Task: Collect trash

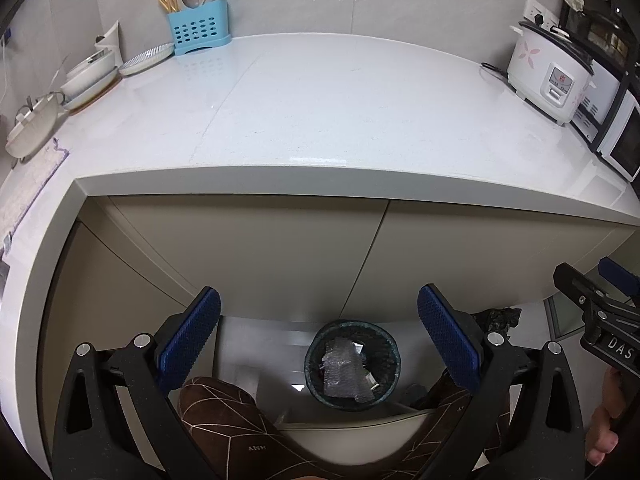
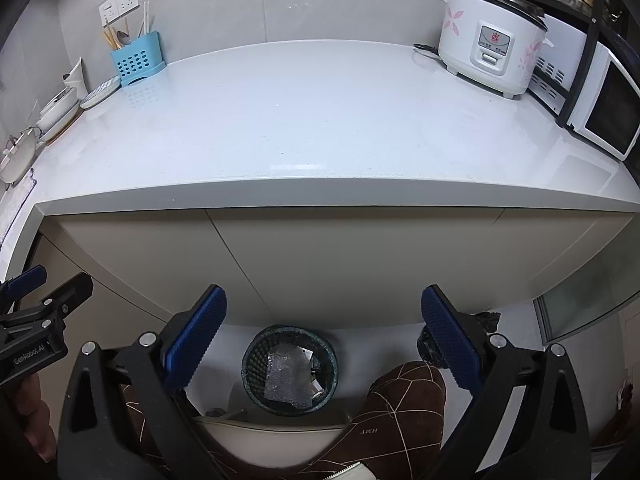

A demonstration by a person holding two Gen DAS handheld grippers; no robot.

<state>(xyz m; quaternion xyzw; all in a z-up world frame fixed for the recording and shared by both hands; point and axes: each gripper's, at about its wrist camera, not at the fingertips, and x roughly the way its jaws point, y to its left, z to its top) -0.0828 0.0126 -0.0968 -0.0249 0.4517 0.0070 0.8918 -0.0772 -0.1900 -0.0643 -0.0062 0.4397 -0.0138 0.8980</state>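
A dark mesh waste bin [image 1: 352, 364] stands on the floor below the counter, with bubble wrap [image 1: 344, 368] and other scraps inside. It also shows in the right wrist view [image 2: 290, 368] with the bubble wrap [image 2: 286, 376]. My left gripper [image 1: 318, 340] is open and empty, held above the bin in front of the cabinet doors. My right gripper [image 2: 322, 340] is open and empty, at a similar height beside it. Each gripper shows at the edge of the other's view, the right [image 1: 600, 300] and the left [image 2: 36, 312].
A white counter [image 1: 320, 120] carries a blue utensil holder [image 1: 199, 32], plates and bowls [image 1: 96, 72] at the left, a rice cooker [image 1: 548, 68] and a microwave [image 2: 608, 112] at the right. Beige cabinet doors [image 1: 280, 252] lie below. My patterned brown trousers [image 1: 224, 420] are near the bin.
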